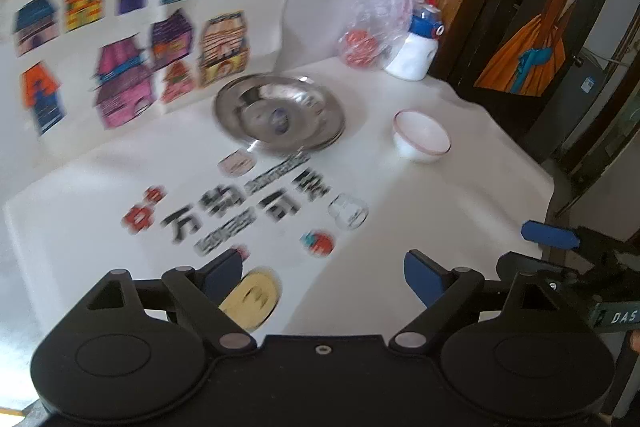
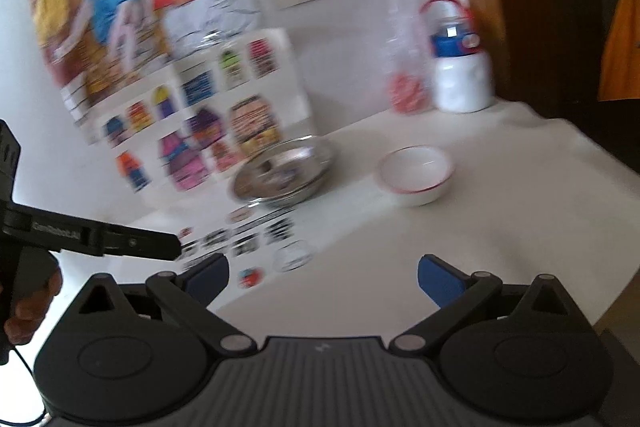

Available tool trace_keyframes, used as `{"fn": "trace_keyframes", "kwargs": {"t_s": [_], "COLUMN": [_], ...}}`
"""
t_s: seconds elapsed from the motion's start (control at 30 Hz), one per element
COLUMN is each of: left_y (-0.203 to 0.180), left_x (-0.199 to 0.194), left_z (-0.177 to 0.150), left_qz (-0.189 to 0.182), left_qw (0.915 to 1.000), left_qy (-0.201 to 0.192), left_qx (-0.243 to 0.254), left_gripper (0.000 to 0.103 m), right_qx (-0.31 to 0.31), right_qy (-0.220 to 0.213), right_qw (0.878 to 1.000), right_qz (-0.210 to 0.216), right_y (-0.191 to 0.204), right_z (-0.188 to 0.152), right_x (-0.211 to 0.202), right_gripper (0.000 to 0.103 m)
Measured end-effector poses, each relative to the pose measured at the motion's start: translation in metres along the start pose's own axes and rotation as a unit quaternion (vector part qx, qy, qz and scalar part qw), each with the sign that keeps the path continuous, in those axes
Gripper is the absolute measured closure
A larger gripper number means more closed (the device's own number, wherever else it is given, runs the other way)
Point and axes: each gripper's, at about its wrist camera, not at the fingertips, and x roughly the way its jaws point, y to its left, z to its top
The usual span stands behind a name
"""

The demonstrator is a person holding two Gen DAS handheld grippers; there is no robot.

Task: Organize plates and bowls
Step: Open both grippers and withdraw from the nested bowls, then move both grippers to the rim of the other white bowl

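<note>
A shiny steel plate (image 1: 280,113) lies on the white table near the back wall; it also shows in the right wrist view (image 2: 284,169). A white bowl with a red rim (image 1: 422,135) stands to its right, upright and apart from it, also in the right wrist view (image 2: 416,174). My left gripper (image 1: 324,277) is open and empty, well short of both. My right gripper (image 2: 324,277) is open and empty, also well short of them. One blue fingertip of the right gripper (image 1: 550,234) shows at the left view's right edge.
A small clear glass (image 1: 348,211) stands on the printed tablecloth (image 1: 460,211) in front of the plate. A white and blue bottle (image 1: 418,45) and a plastic bag (image 1: 374,31) stand at the back right. Drawings lean against the wall. The table edge (image 1: 552,183) falls off on the right.
</note>
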Motion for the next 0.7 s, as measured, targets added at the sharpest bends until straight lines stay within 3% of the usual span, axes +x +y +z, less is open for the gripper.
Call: {"fn": "trace_keyframes", "kwargs": {"t_s": [0.27, 0.53, 0.7], "left_y": [-0.037, -0.060, -0.068], "left_x": [0.064, 0.135, 0.169], "left_z": [0.047, 0.084, 0.098], "left_qz": [-0.015, -0.033, -0.035], "left_qw": [0.9999, 0.9994, 0.9993], "left_qy": [0.001, 0.002, 0.009], "left_qx": [-0.001, -0.006, -0.013], "left_gripper": [0.003, 0.003, 0.003], "right_qx": [0.026, 0.050, 0.056], "right_qy": [-0.021, -0.039, -0.038], "right_qw": [0.997, 0.991, 0.990], "right_qz": [-0.067, -0.115, -0.121], "right_y": [-0.059, -0.108, -0.123], "right_z": [0.021, 0.039, 0.044], "right_x": [0.027, 0.062, 0.079], "right_gripper": [0.000, 0.000, 0.000]}}
